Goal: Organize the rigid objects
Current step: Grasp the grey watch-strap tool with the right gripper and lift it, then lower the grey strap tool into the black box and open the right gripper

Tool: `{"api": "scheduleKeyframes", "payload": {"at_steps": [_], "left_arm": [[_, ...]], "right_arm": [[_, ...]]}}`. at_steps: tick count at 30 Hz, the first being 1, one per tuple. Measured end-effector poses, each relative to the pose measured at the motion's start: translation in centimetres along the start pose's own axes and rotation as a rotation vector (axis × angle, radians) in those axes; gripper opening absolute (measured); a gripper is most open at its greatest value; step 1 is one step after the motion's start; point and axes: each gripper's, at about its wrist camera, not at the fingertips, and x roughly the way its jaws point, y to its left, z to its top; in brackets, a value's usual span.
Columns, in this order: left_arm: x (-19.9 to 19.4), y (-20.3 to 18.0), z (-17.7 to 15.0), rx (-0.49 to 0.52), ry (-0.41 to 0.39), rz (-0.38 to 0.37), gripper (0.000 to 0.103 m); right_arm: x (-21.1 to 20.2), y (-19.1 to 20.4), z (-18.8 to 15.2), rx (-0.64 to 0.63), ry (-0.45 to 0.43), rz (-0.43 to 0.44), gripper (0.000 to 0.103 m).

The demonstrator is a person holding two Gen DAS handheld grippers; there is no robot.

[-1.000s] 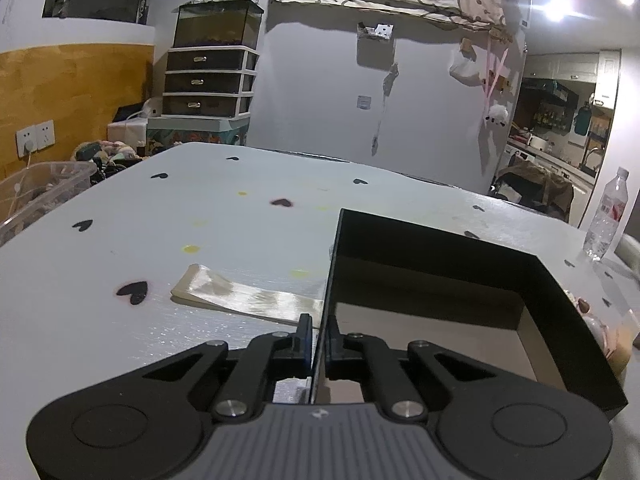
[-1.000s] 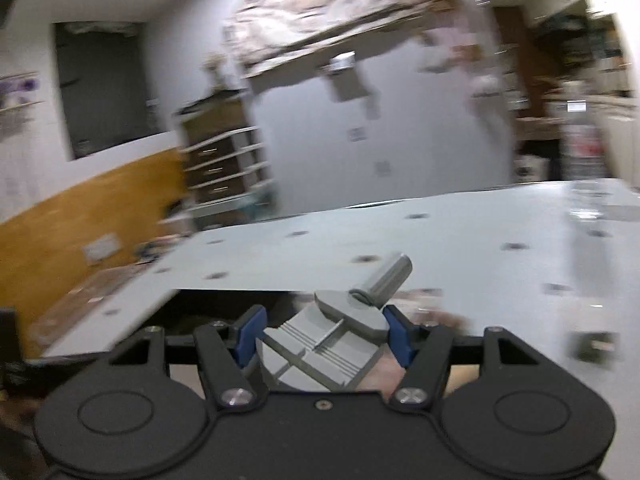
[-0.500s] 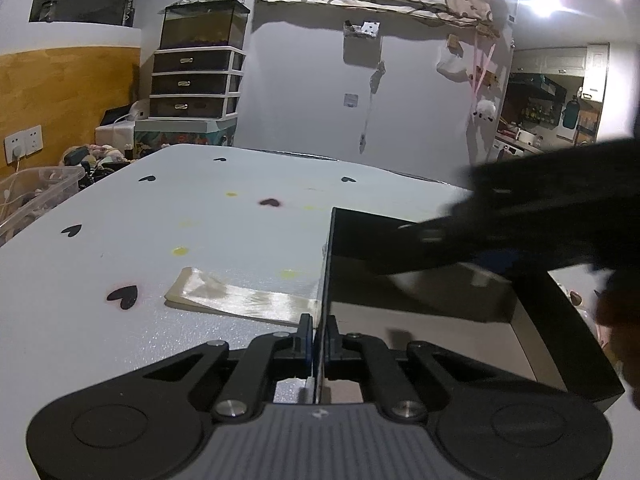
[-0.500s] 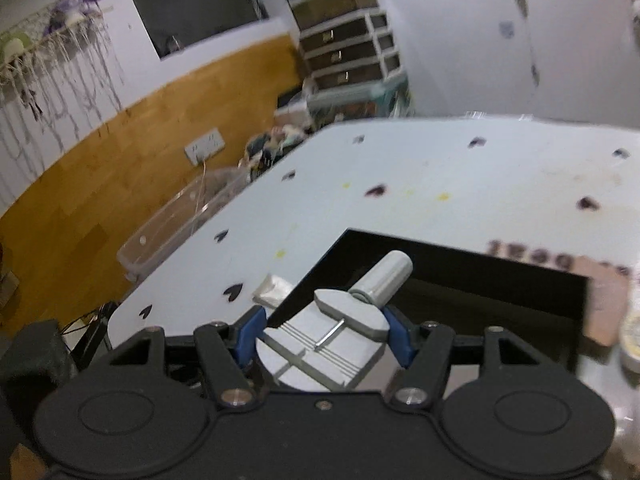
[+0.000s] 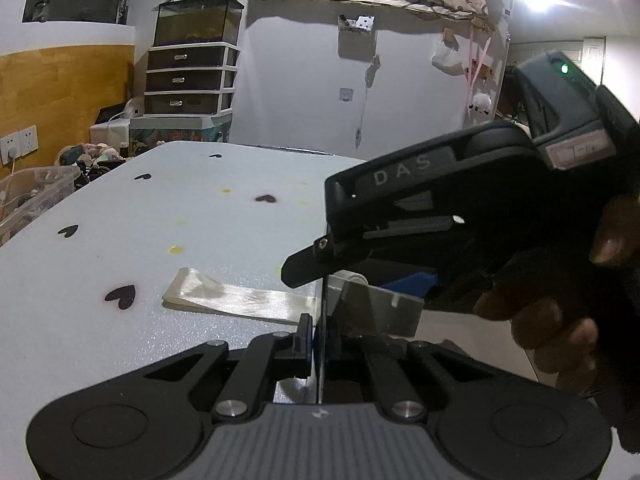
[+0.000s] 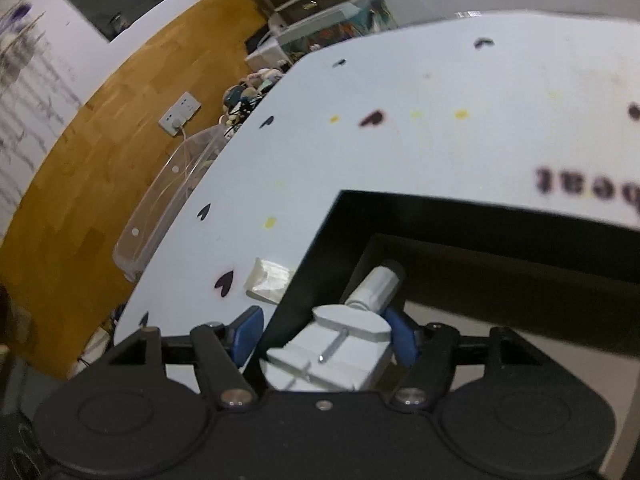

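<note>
A black open box (image 6: 480, 216) stands on the white table. My left gripper (image 5: 319, 336) is shut on the box's near left wall (image 5: 322, 360), one finger on each side. My right gripper (image 6: 326, 338) holds a grey tool with a cylindrical handle (image 6: 340, 344) over the box's left corner; its left blue pad (image 6: 248, 328) stands apart from the tool, outside the box wall. In the left wrist view the right gripper body (image 5: 460, 208) and the hand fill the right side, with the grey tool (image 5: 380, 308) low inside the box.
A flat glossy cream packet (image 5: 236, 298) lies on the table just left of the box; it also shows in the right wrist view (image 6: 270, 280). A clear plastic bin (image 6: 160, 208) sits off the table's left edge. Black heart marks dot the table (image 5: 120, 296).
My right gripper has swung over the box and come down into its left corner with the grey tool. Its left pad now stands clear of the tool. My left gripper kept its hold.
</note>
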Motion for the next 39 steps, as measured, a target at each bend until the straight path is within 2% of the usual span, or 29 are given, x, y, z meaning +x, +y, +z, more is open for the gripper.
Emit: {"api": "scheduleKeyframes", "payload": {"at_steps": [1,5,9,16,19,22,24,27,33,34,35,37,39], "left_arm": [[0.0,0.0,0.0,-0.002,0.002,-0.001,0.005],[0.2,0.2,0.3,-0.015,0.010,-0.004,0.005],[0.2,0.3,0.2,-0.022,0.010,-0.007,0.006],[0.3,0.6,0.1,-0.025,0.009,-0.023,0.007],[0.3,0.6,0.0,-0.021,0.008,-0.025,0.007],[0.3,0.6,0.0,-0.017,0.006,-0.024,0.007],[0.2,0.5,0.0,-0.010,0.006,-0.022,0.007],[0.2,0.4,0.0,-0.010,0.007,-0.020,0.006],[0.3,0.3,0.1,-0.015,0.006,-0.006,0.006],[0.4,0.2,0.2,-0.016,0.007,-0.005,0.006],[0.5,0.2,0.3,-0.015,0.009,-0.004,0.006],[0.5,0.1,0.4,-0.008,0.013,-0.001,0.006],[0.6,0.0,0.4,0.005,0.014,0.002,0.006]], "right_arm": [[0.2,-0.2,-0.1,0.016,0.006,0.009,0.072],[-0.2,-0.4,-0.6,0.039,0.000,0.030,0.092],[-1.9,-0.7,-0.9,0.033,-0.023,0.042,0.093],[-7.7,-2.1,-1.8,0.013,-0.133,0.073,0.095],[-9.8,-3.0,-2.6,0.028,-0.166,0.054,0.094],[-10.4,-3.8,-3.0,0.041,-0.155,0.009,0.089],[-9.8,-3.8,-3.2,0.016,-0.098,-0.041,0.082],[-8.4,-2.2,-3.2,-0.128,-0.024,-0.121,0.070],[-4.1,0.0,-2.9,-0.435,0.097,-0.386,0.068],[-3.7,0.2,-2.9,-0.475,0.114,-0.372,0.057],[-3.6,0.4,-2.8,-0.490,0.137,-0.326,0.040],[-3.1,1.0,-2.3,-0.521,0.174,-0.320,0.041],[-2.7,1.3,-2.0,-0.551,0.186,-0.318,0.038]]}}
